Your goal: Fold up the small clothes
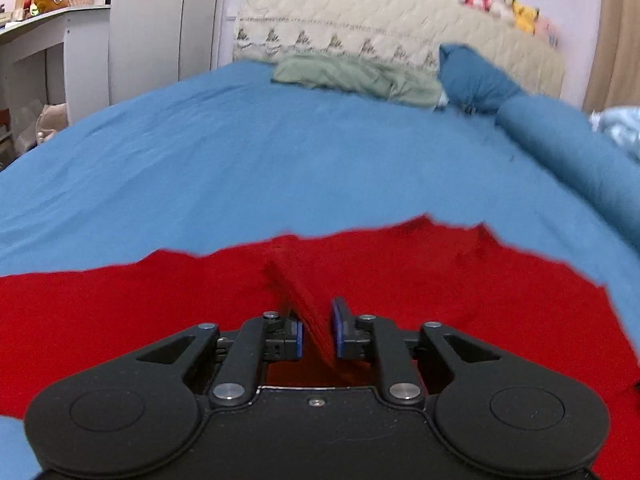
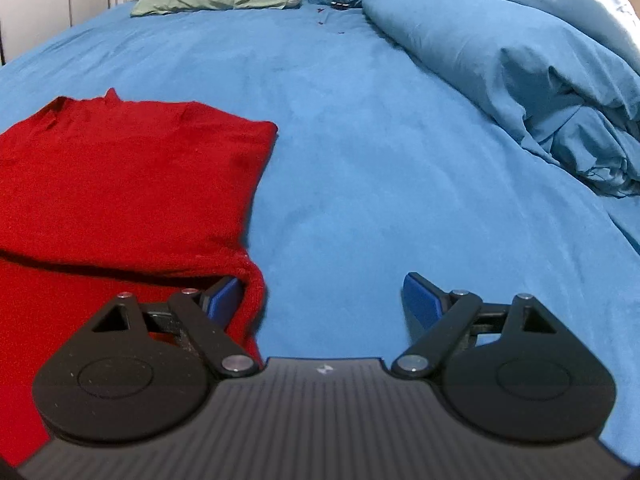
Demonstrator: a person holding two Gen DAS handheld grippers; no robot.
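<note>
A red knit top (image 1: 460, 292) lies spread on the blue bed sheet (image 1: 280, 152). My left gripper (image 1: 318, 334) is low over it, its blue pads nearly shut on a raised fold of the red fabric. In the right wrist view the same red top (image 2: 128, 176) lies at the left on the sheet (image 2: 360, 160), partly folded, with a doubled lower edge. My right gripper (image 2: 322, 298) is open wide; its left finger (image 2: 224, 298) touches the top's right lower corner, its right finger (image 2: 420, 300) is over bare sheet.
A green garment (image 1: 352, 76) lies by the beige headboard (image 1: 400, 28) with plush toys on top. A rolled blue duvet (image 2: 520, 80) runs along the right side. A white desk and wardrobe (image 1: 80, 48) stand to the left of the bed.
</note>
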